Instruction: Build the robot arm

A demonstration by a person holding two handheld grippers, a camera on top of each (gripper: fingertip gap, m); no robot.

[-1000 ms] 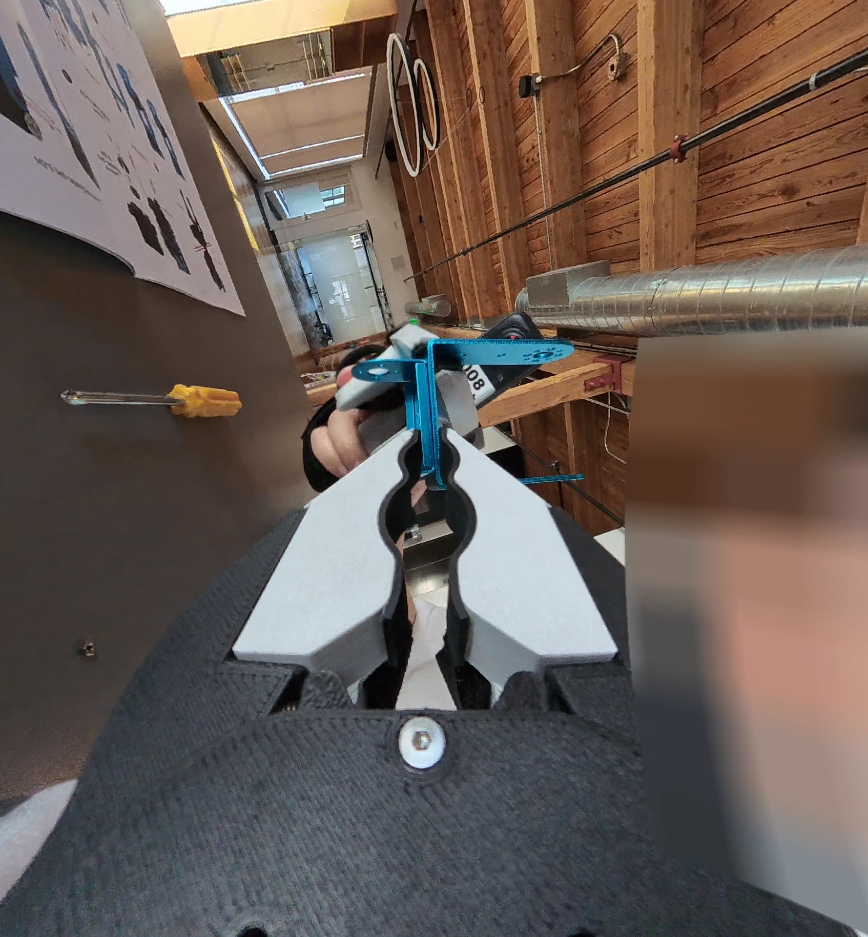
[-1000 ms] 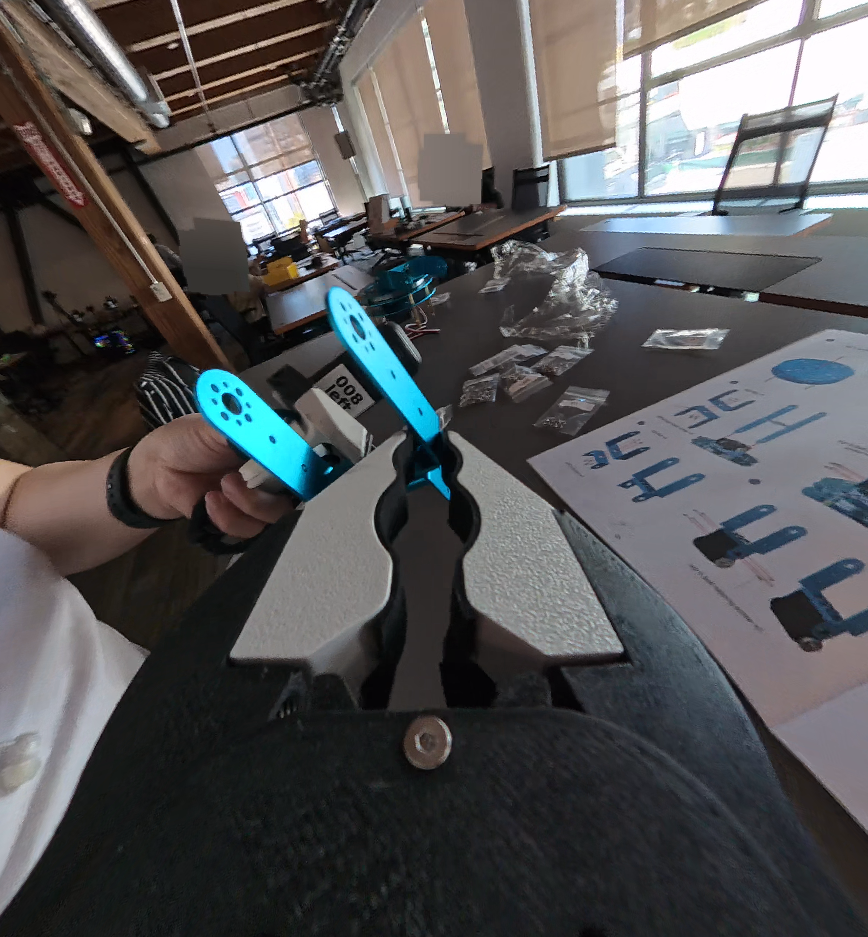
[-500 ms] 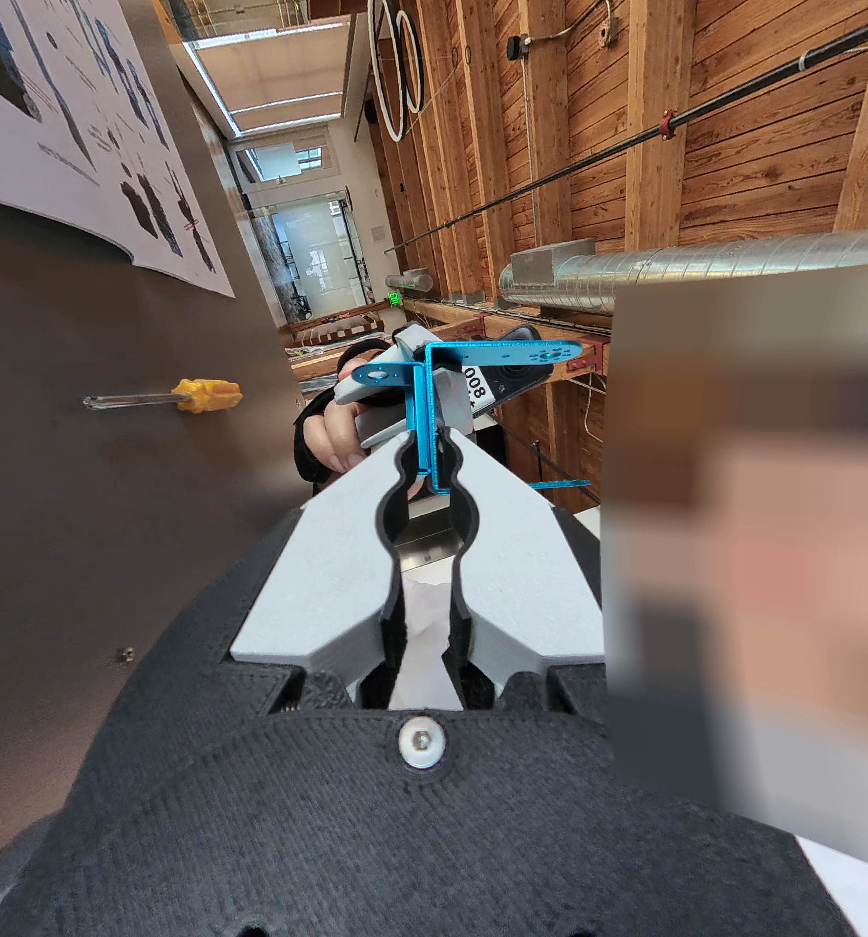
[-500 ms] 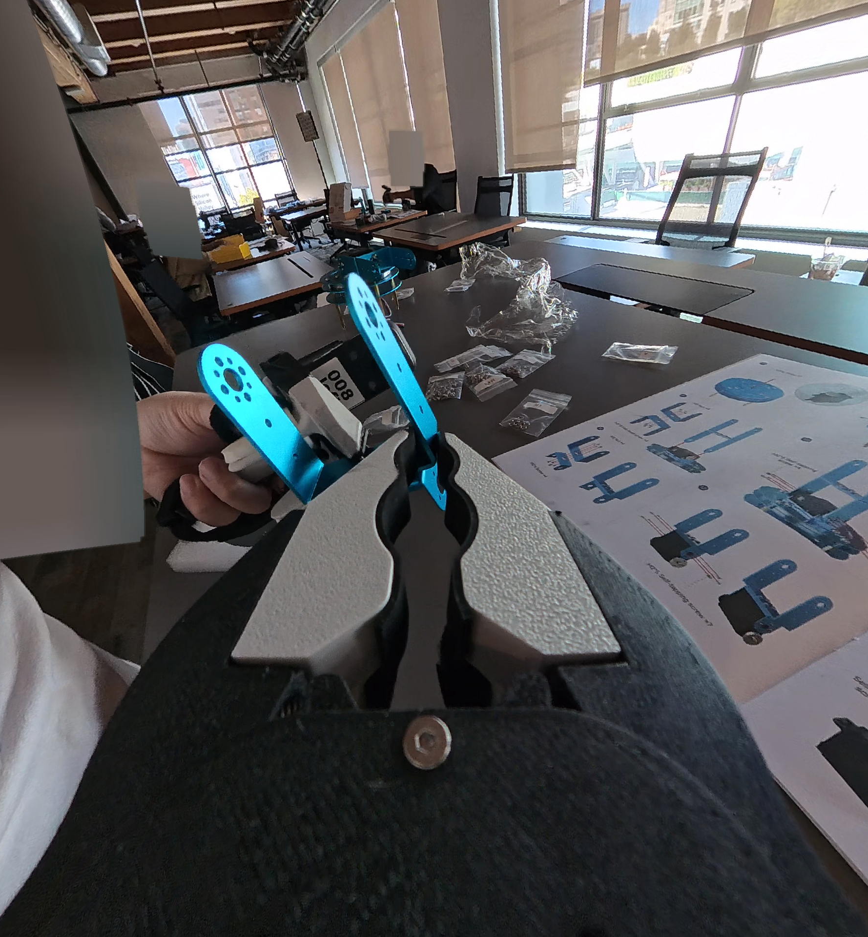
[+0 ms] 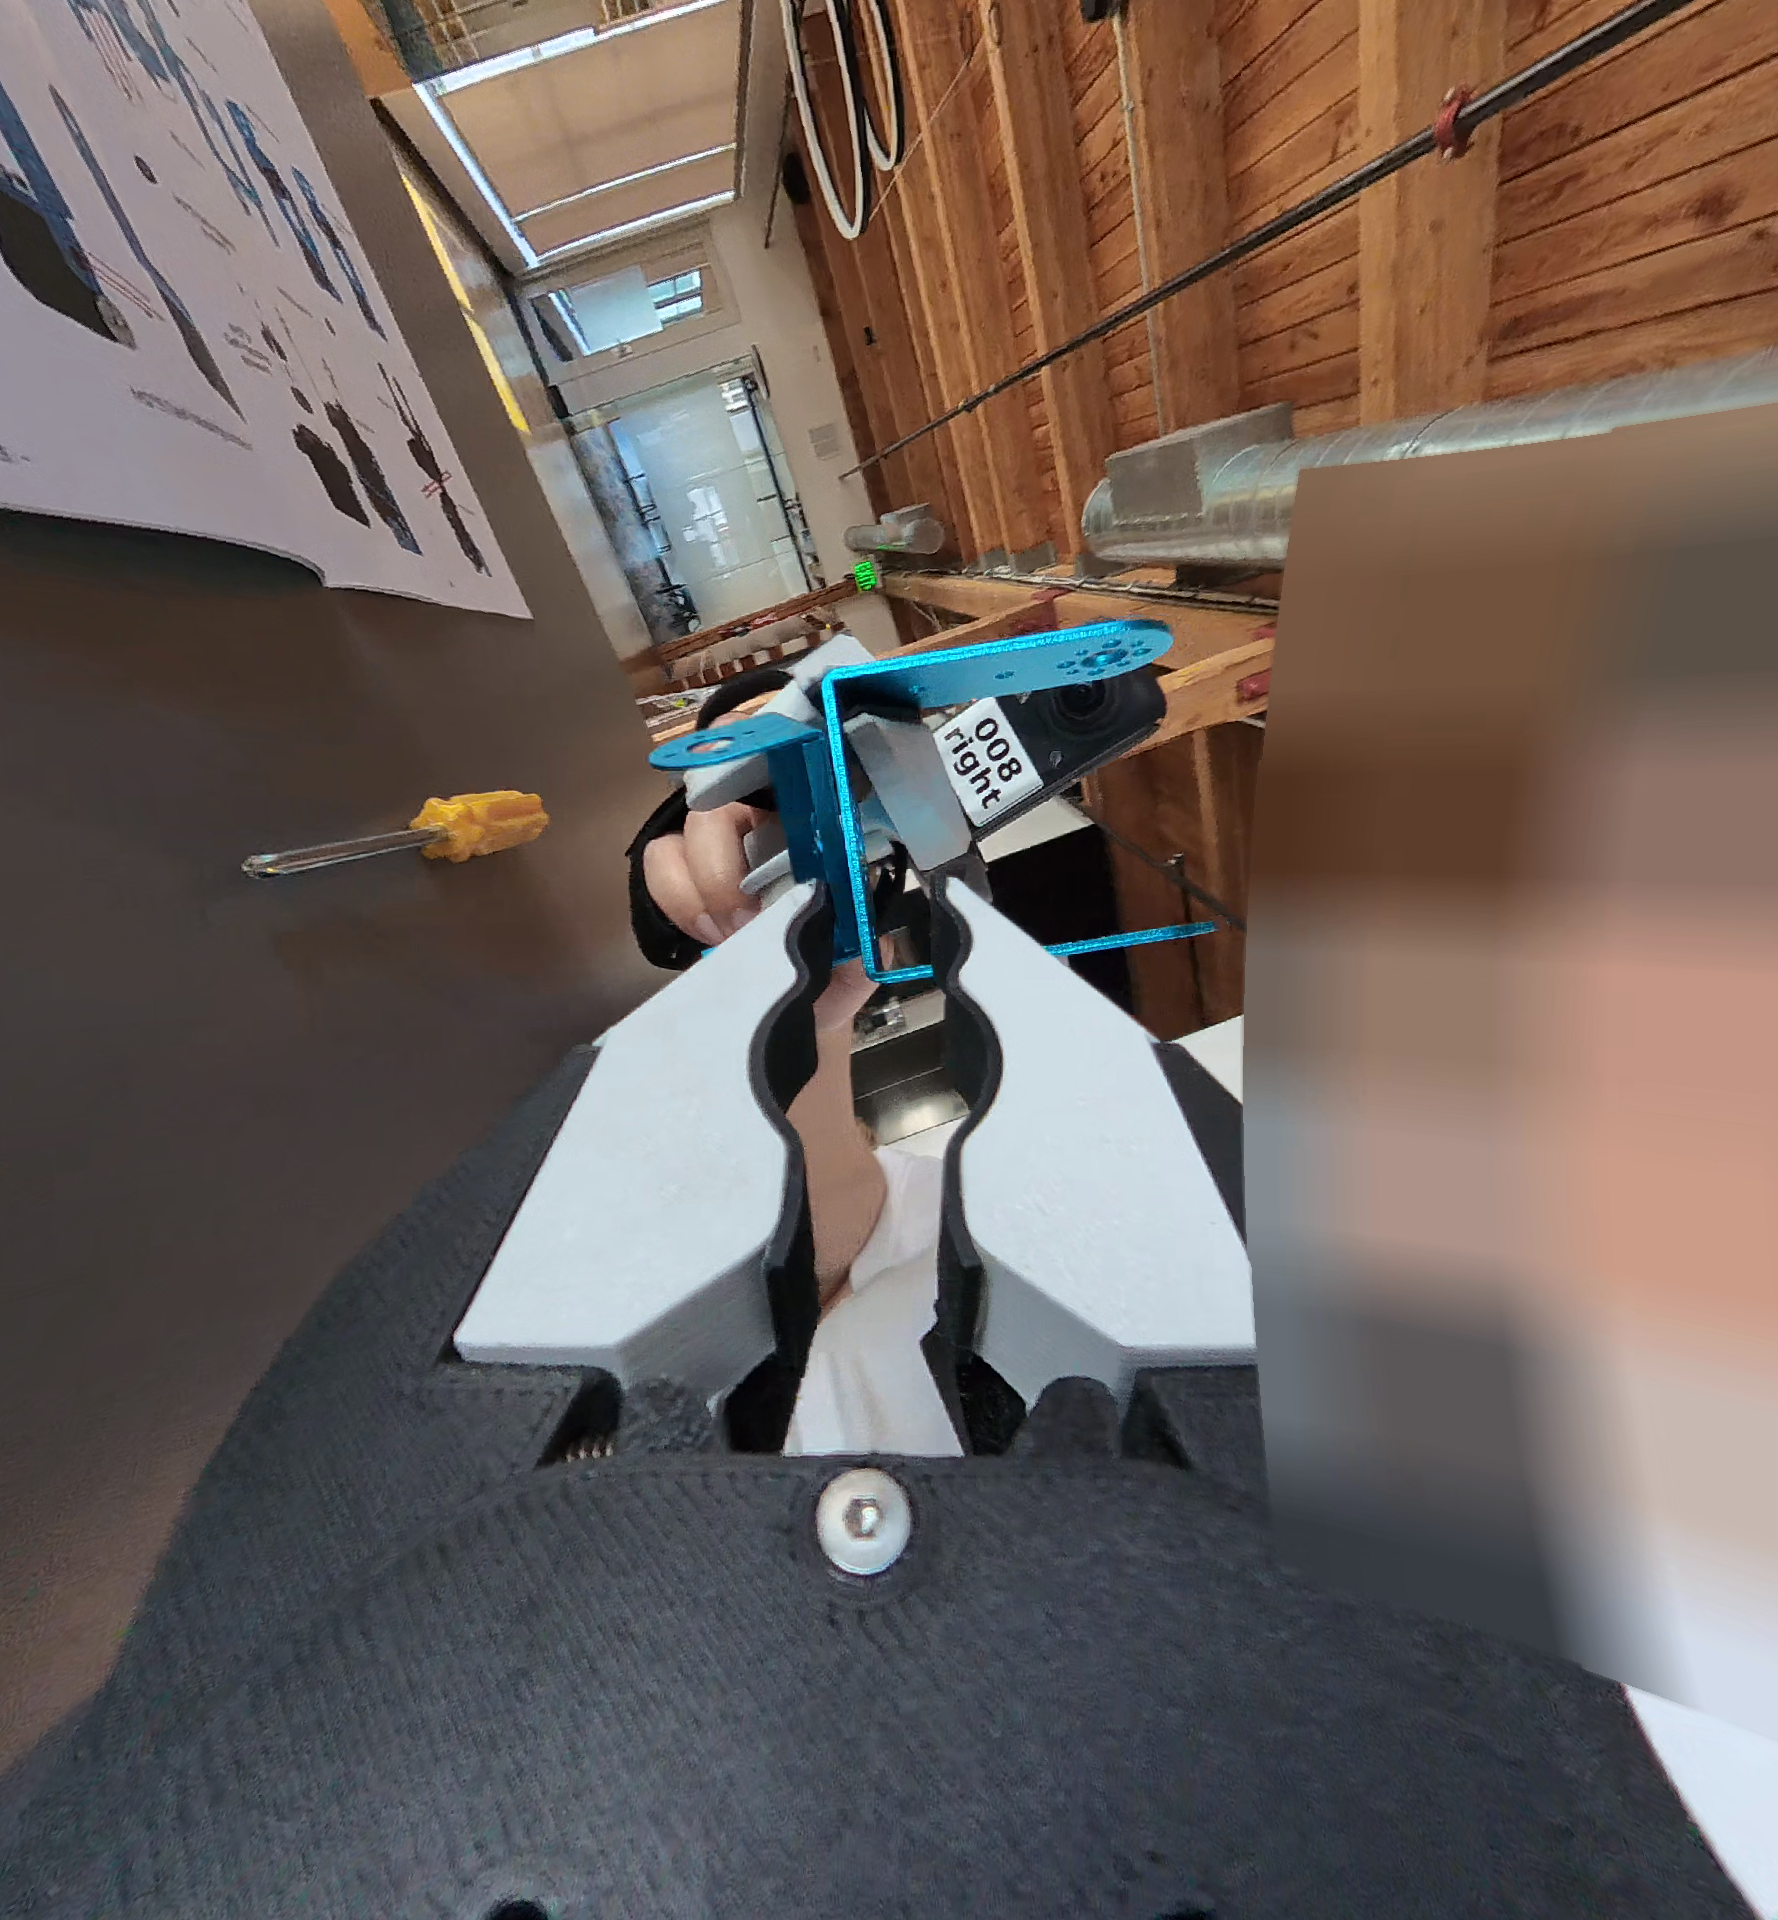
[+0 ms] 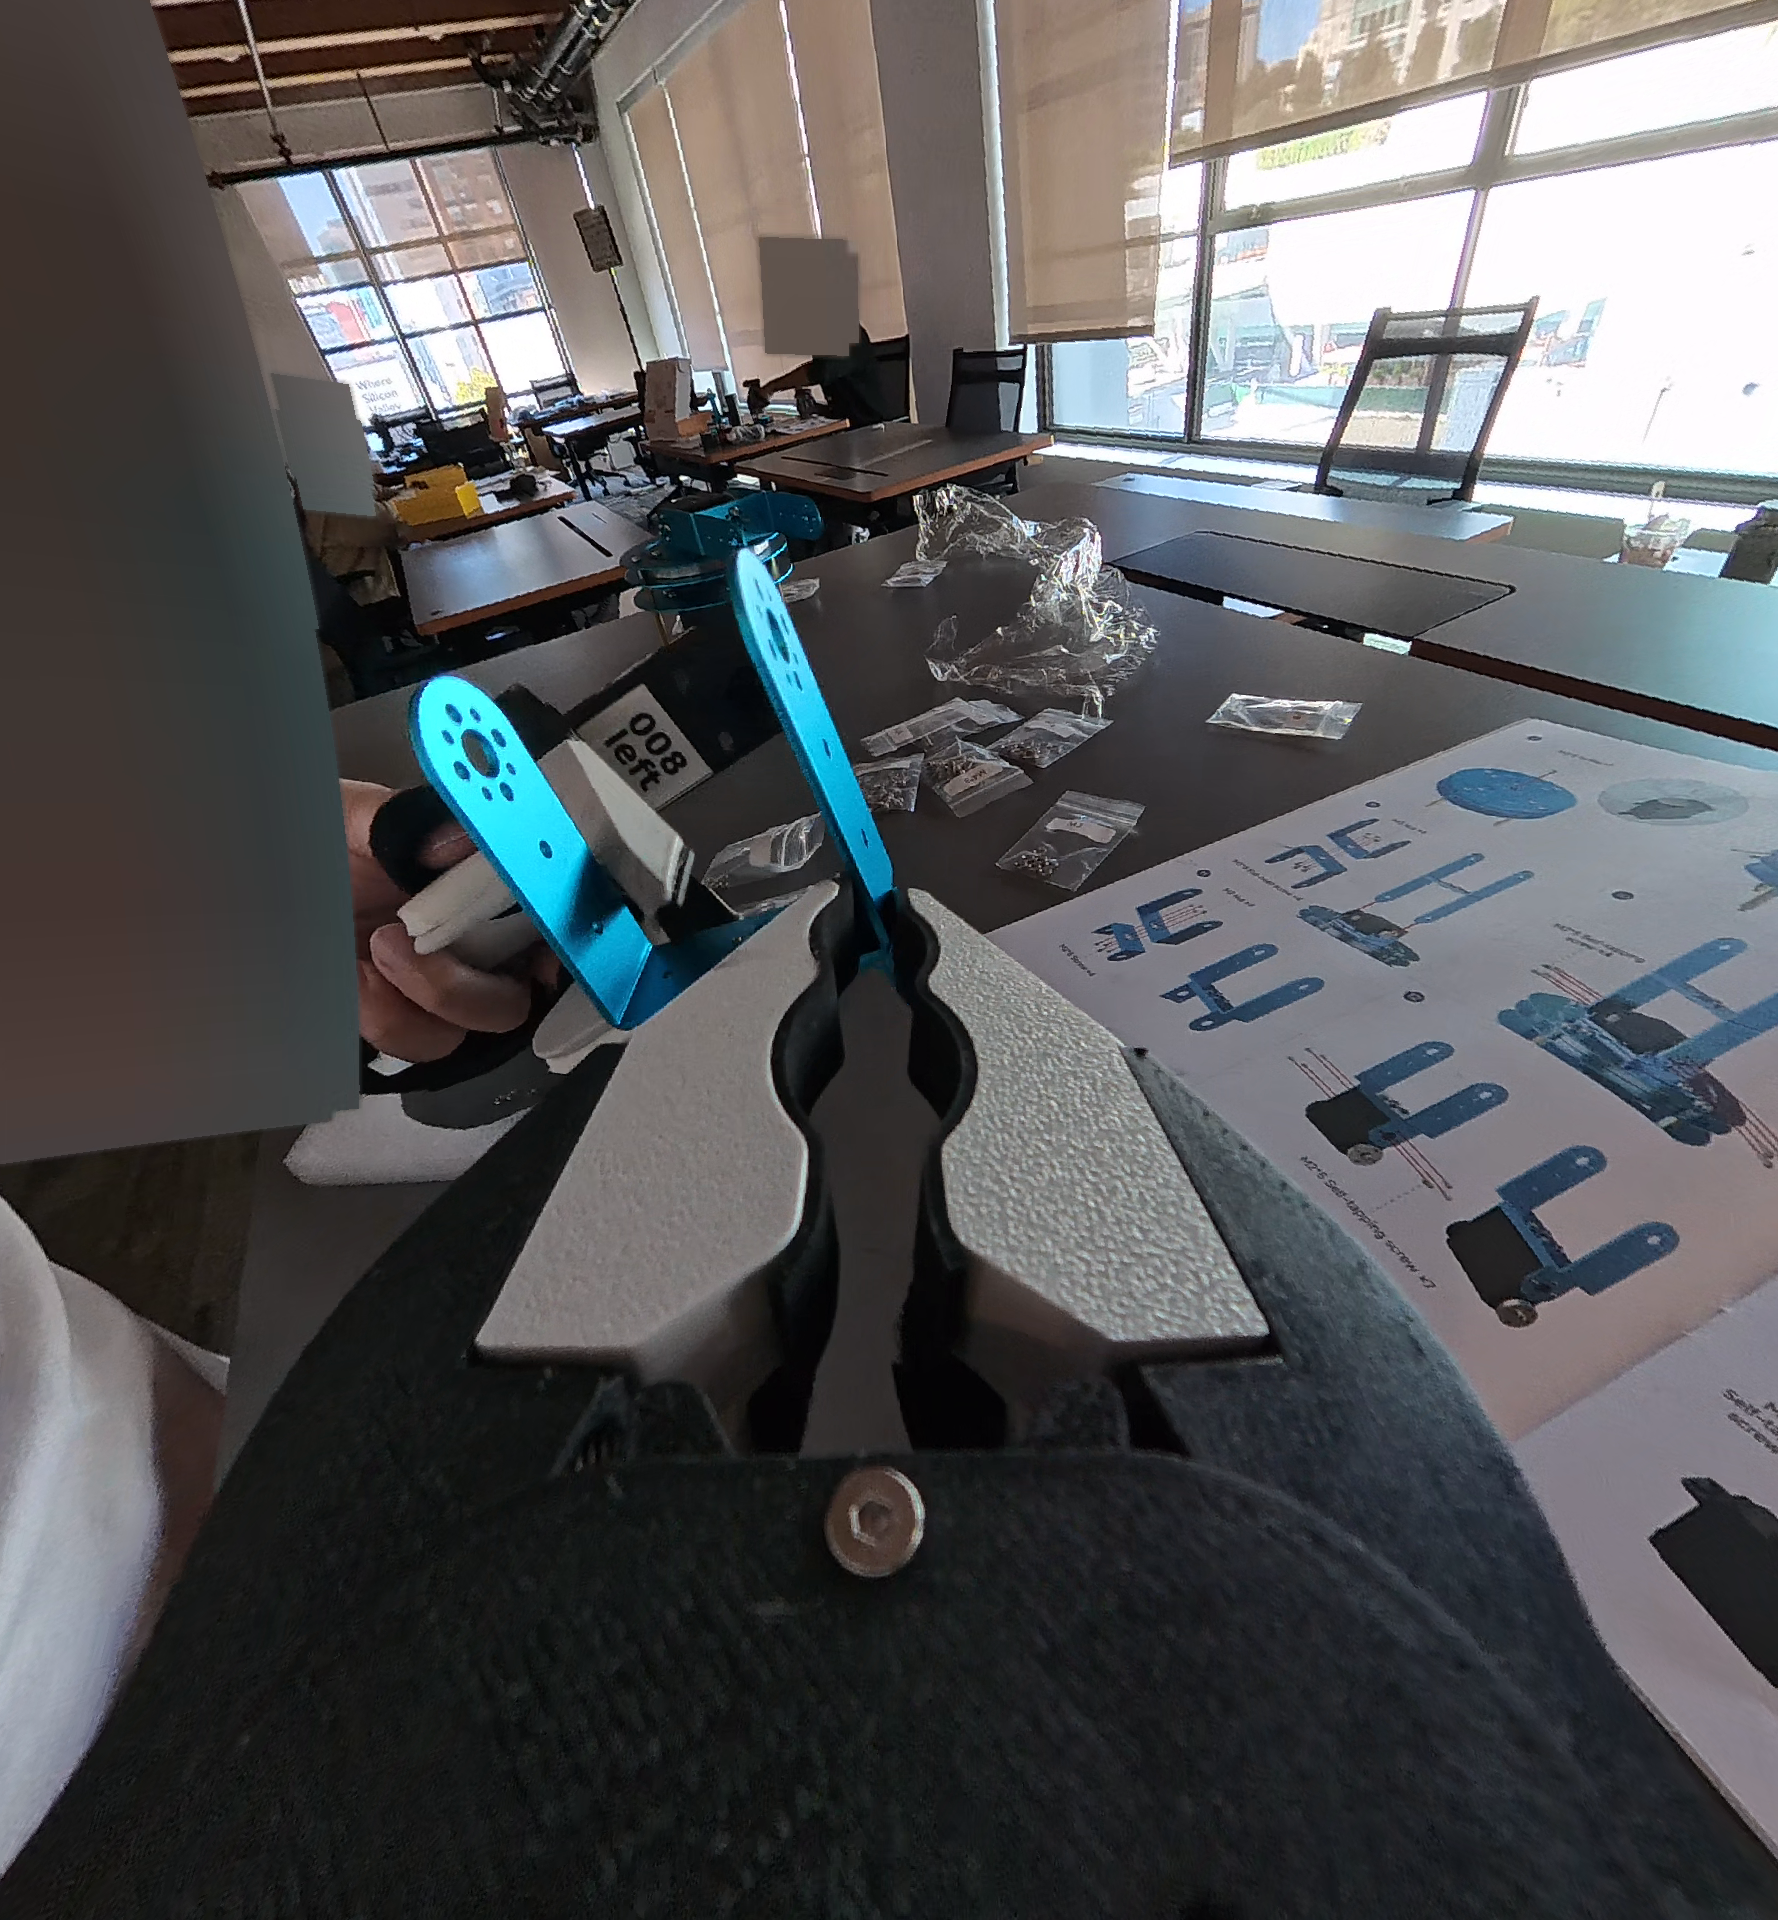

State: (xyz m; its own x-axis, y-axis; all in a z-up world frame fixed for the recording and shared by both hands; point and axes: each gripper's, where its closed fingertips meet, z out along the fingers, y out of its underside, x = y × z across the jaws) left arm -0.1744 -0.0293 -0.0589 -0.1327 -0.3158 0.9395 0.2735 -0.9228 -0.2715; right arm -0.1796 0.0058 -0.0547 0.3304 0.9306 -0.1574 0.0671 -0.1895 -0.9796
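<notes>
We find the right gripper (image 6: 869,920) clamped on one arm of the blue U-bracket (image 6: 552,883): its jaws meet on the lower edge of that arm, and the bracket stands clear of the dark table (image 6: 1228,644), raised just off the left edge of the printed assembly sheet (image 6: 1487,987). The second, perforated arm of the bracket rises farther from the sheet, with the flat base joining the two arms. The left gripper (image 5: 880,920) points into the bracket from the side away from the sheet. Its jaws stand apart, wider than the thin plate, and the corner of the bracket base lies between its fingertips; we judge it to be not clamped, though light contact on one finger cannot be ruled out. A hand (image 5: 698,873) grasps the handle of the right gripper behind the bracket. Beyond the far left corner of the sheet lie several small clear parts bags (image 6: 1067,836), and farther beyond them a crumpled clear plastic wrapper (image 6: 1041,613) and a blue metal assembly (image 6: 719,530). A yellow-handled screwdriver (image 5: 480,826) lies on the table near the sheet, apart from both grippers
</notes>
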